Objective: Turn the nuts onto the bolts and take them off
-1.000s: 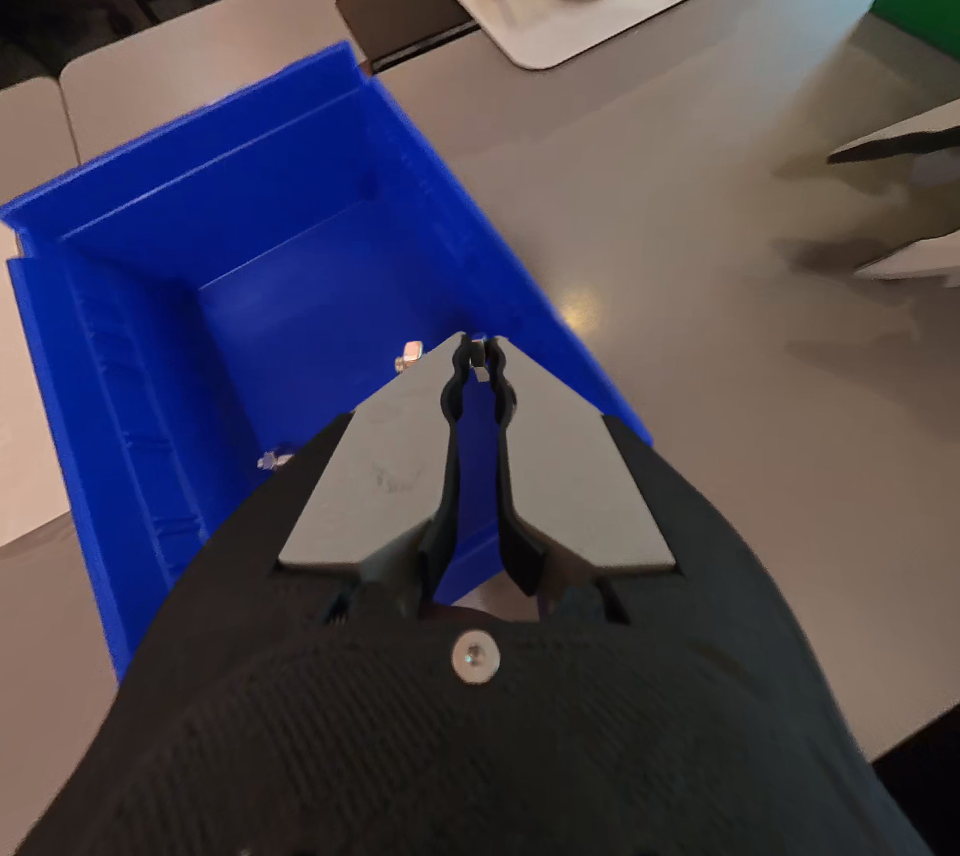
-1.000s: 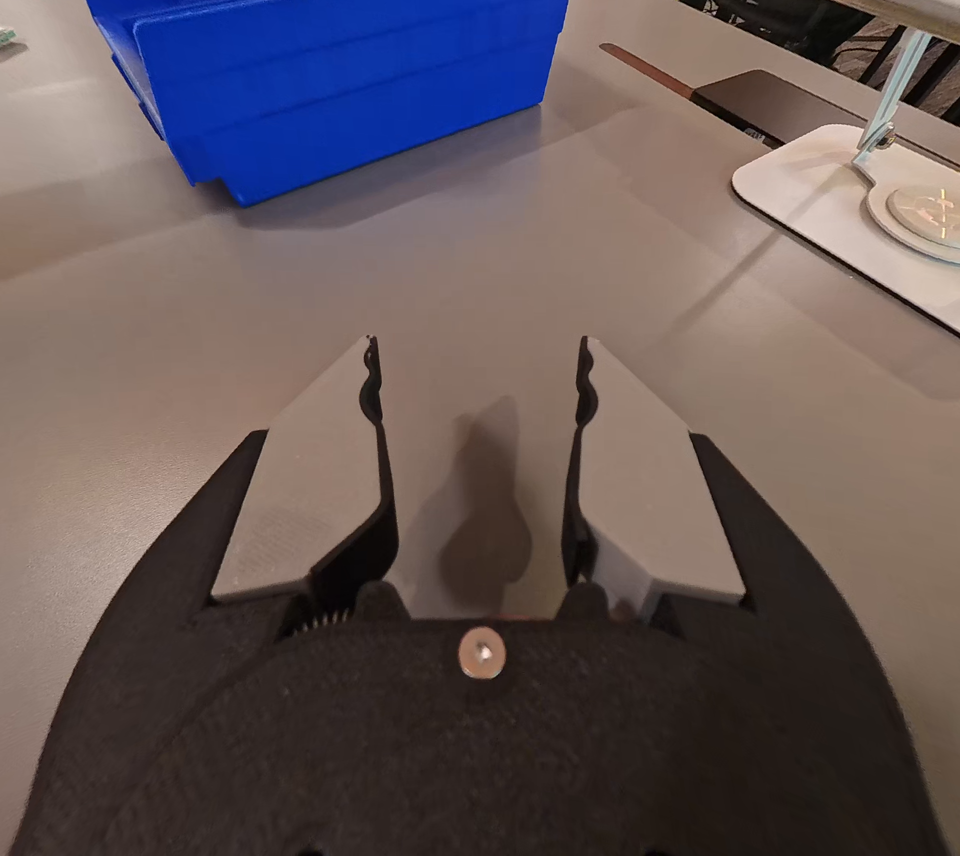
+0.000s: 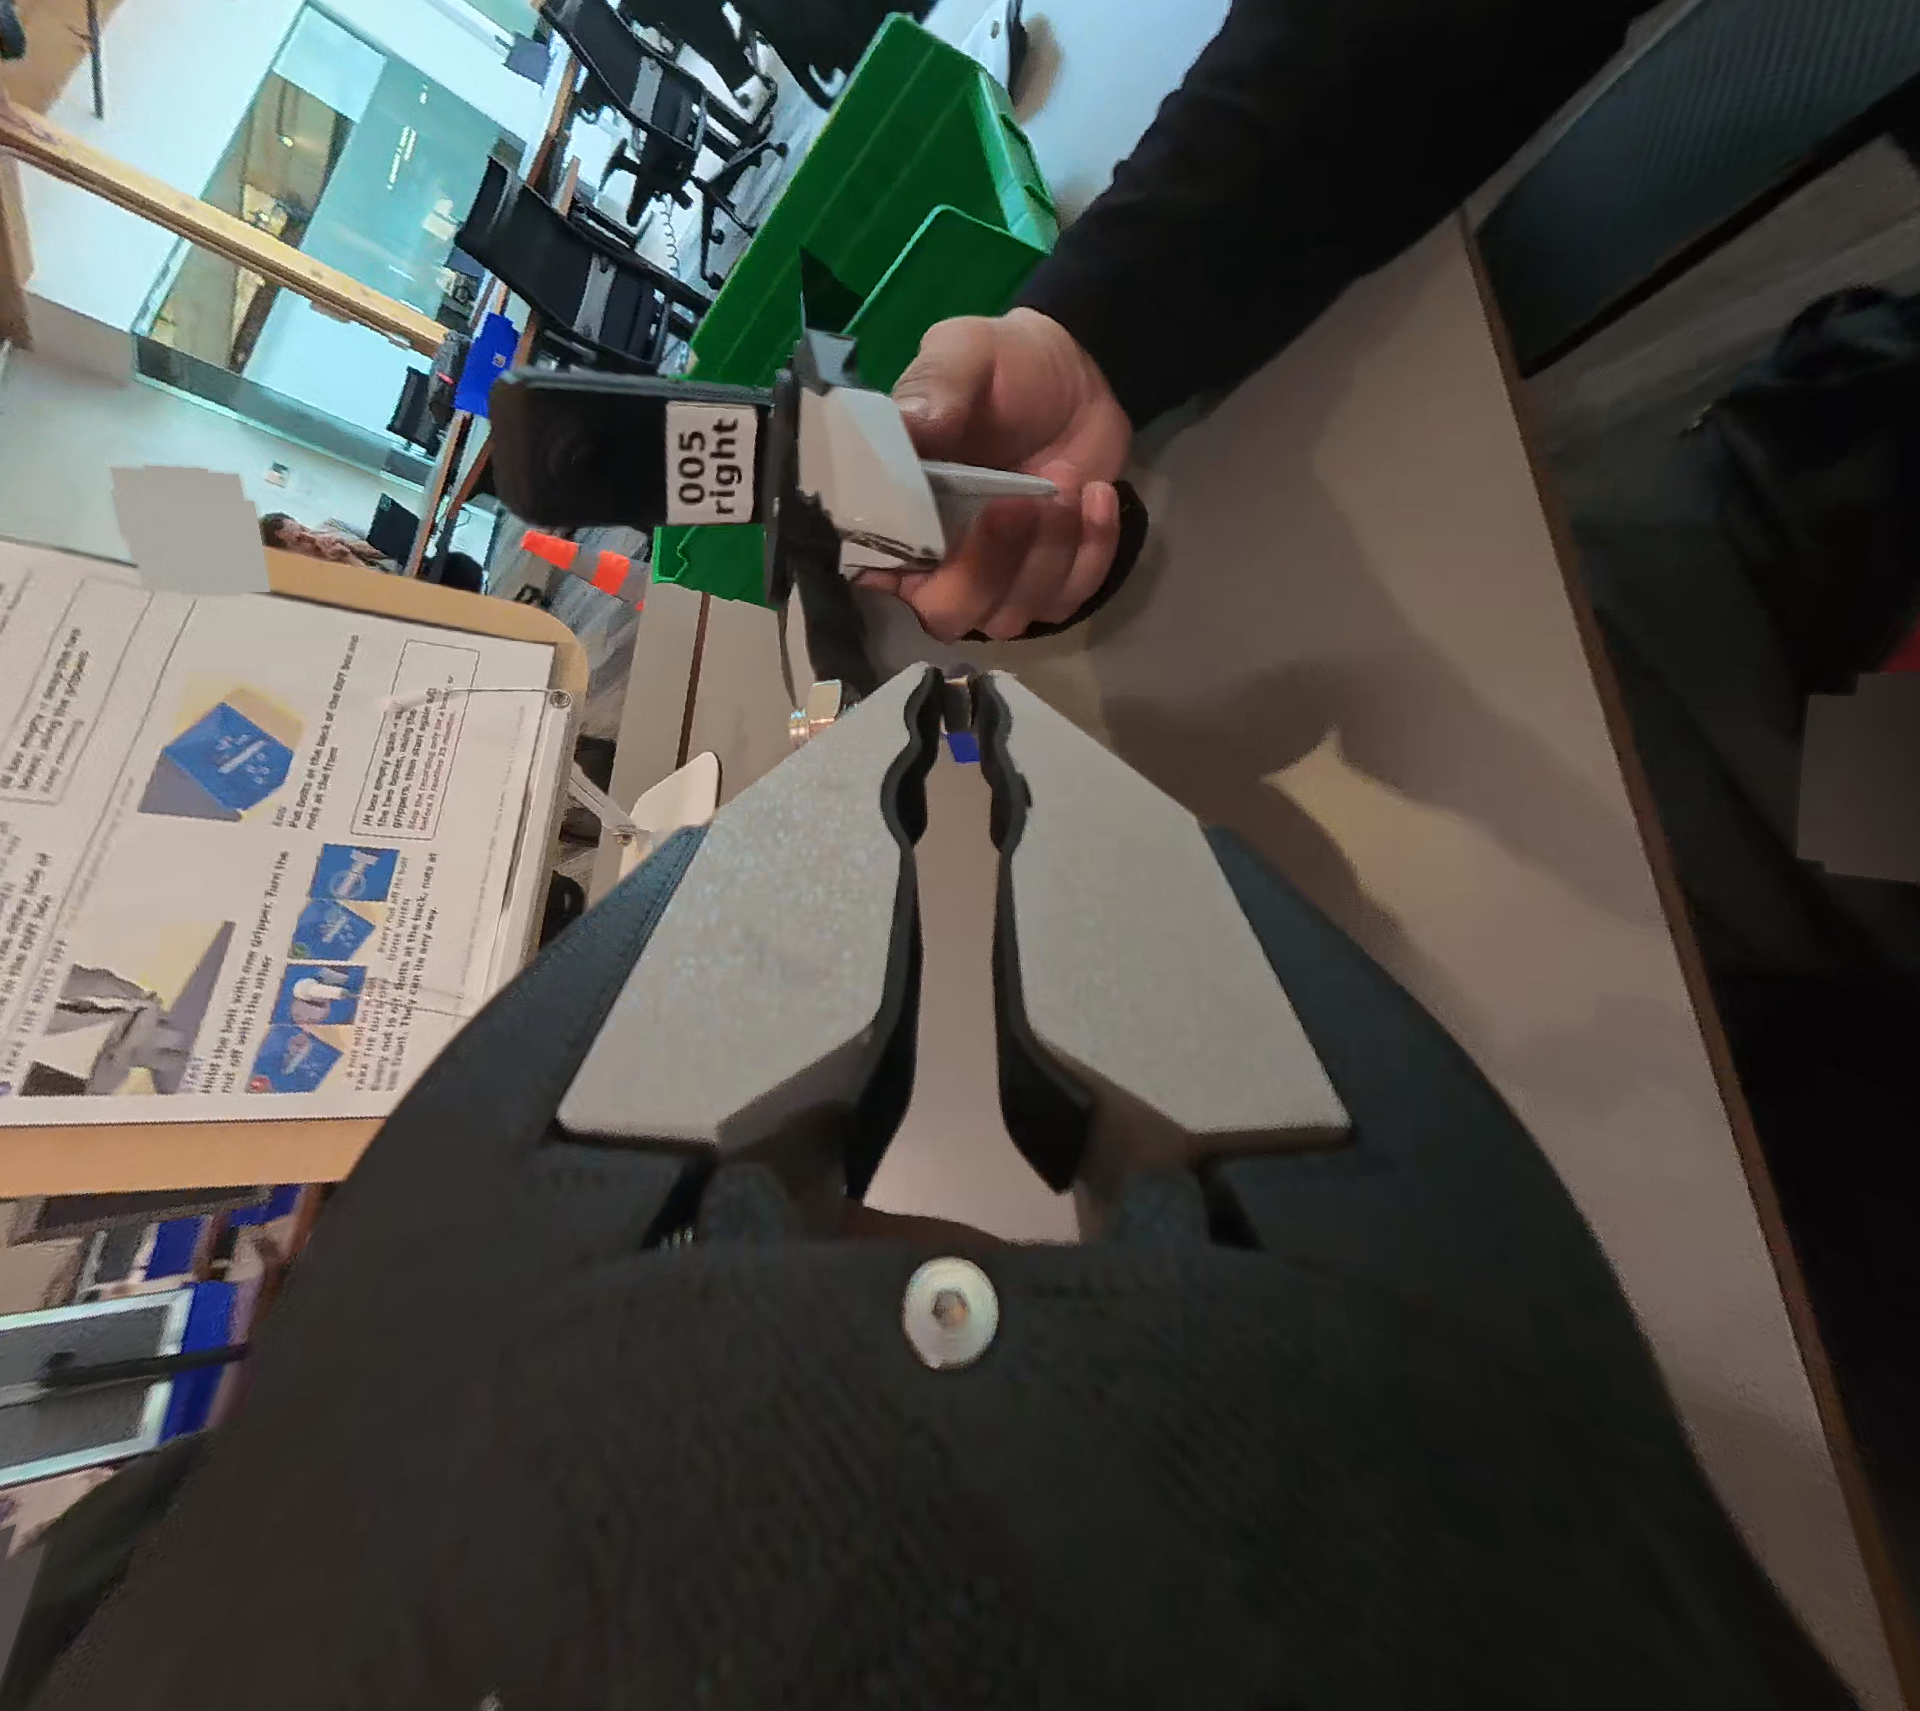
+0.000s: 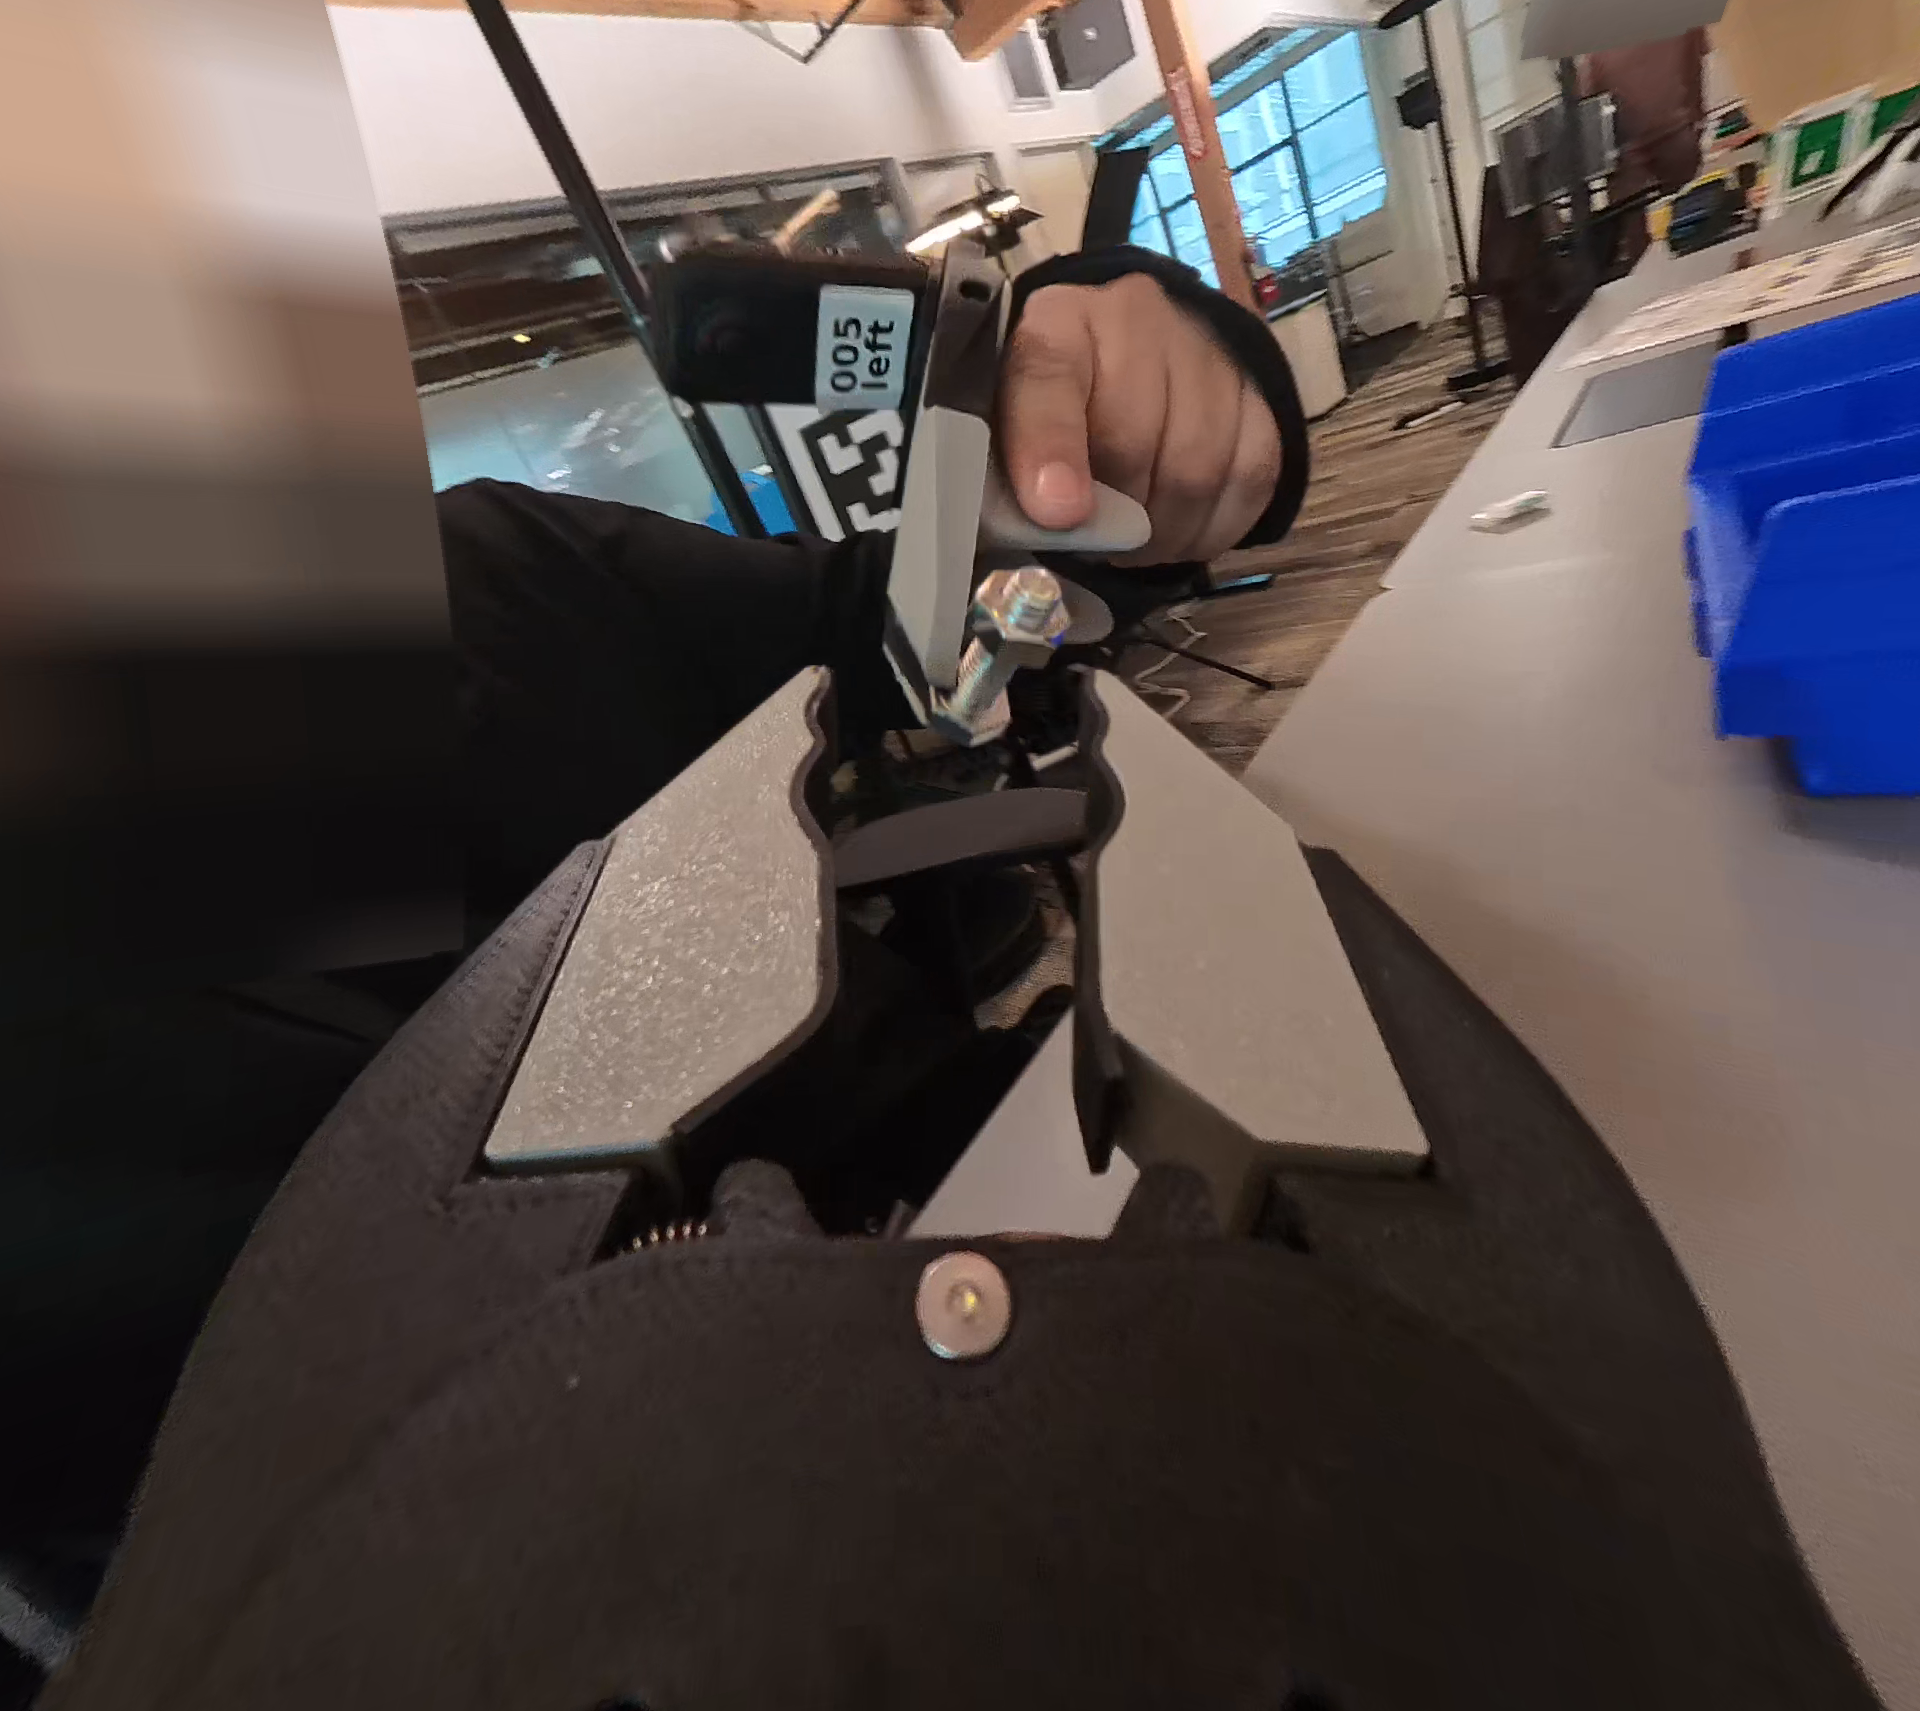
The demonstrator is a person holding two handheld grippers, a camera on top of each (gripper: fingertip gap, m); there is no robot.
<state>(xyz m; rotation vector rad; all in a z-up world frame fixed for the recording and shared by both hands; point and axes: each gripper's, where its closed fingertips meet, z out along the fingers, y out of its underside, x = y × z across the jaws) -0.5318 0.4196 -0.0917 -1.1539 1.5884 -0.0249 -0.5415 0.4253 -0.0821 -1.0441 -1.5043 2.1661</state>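
The left gripper (image 4: 961,705) clamps the bolt (image 4: 992,664) by its head, nut (image 4: 1023,607) at twelve o'clock, as the open right gripper (image 4: 961,762) lines up, apparently to grip and unscrew.

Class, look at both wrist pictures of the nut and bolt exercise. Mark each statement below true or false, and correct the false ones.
1. The left gripper is shut on the bolt. True.
2. The right gripper grips the nut. False: its jaws stand open, apart from the nut.
3. The nut sits on the bolt. True.
4. The blue bin lies on the floor. False: it rests on the table.
5. The bolt lies inside the blue bin. False: it is held up in the air.
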